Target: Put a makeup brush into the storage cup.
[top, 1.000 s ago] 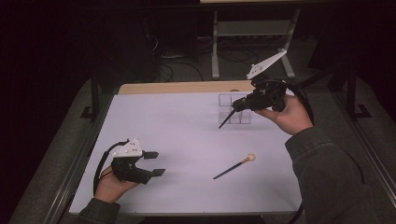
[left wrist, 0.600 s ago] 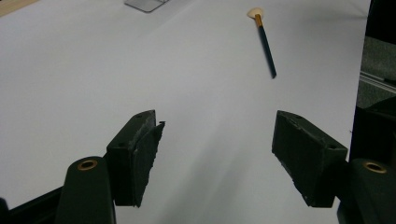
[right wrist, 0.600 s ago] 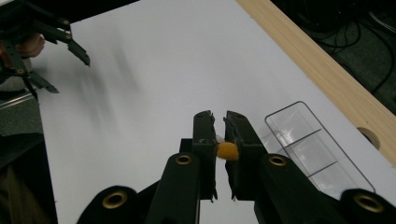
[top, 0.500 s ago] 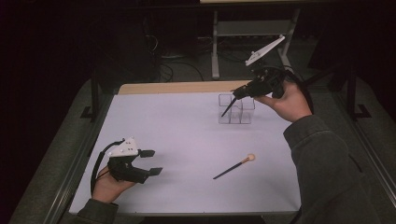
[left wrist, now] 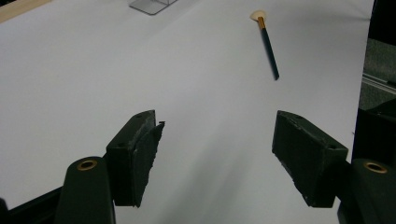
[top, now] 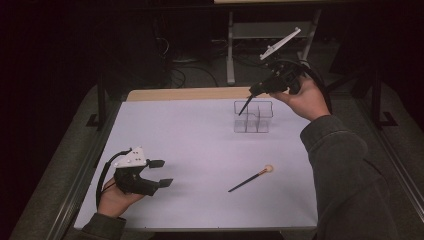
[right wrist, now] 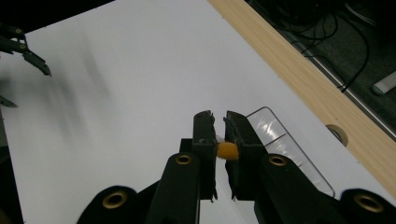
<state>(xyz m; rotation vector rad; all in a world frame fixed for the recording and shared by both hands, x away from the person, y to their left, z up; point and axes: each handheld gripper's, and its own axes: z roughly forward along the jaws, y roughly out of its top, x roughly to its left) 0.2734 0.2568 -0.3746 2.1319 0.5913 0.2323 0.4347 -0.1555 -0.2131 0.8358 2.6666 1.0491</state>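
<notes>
My right gripper (top: 256, 90) hovers over the table's far side, shut on a black-handled makeup brush (top: 245, 106). The handle slants down and left, with its tip over a clear divided organizer (top: 253, 122). In the right gripper view the jaws (right wrist: 220, 130) pinch the brush's orange part (right wrist: 227, 150), and the organizer (right wrist: 285, 144) lies just beyond. A second brush (top: 248, 180) with a pale head lies flat on the white table, right of centre. At the front left my left gripper (top: 162, 173) rests open with nothing between its pads (left wrist: 135, 158). That brush (left wrist: 269, 44) lies ahead of it.
A wooden strip (top: 185, 94) runs along the white tabletop's (top: 190, 130) far edge. Behind the table stand a metal frame (top: 270, 30) and cables on a dark floor. Metal rails border the table's left and right sides.
My right gripper has risen and moved away toward the far edge with the brush, whose tip now hangs over the organizer. The left gripper has stayed put.
</notes>
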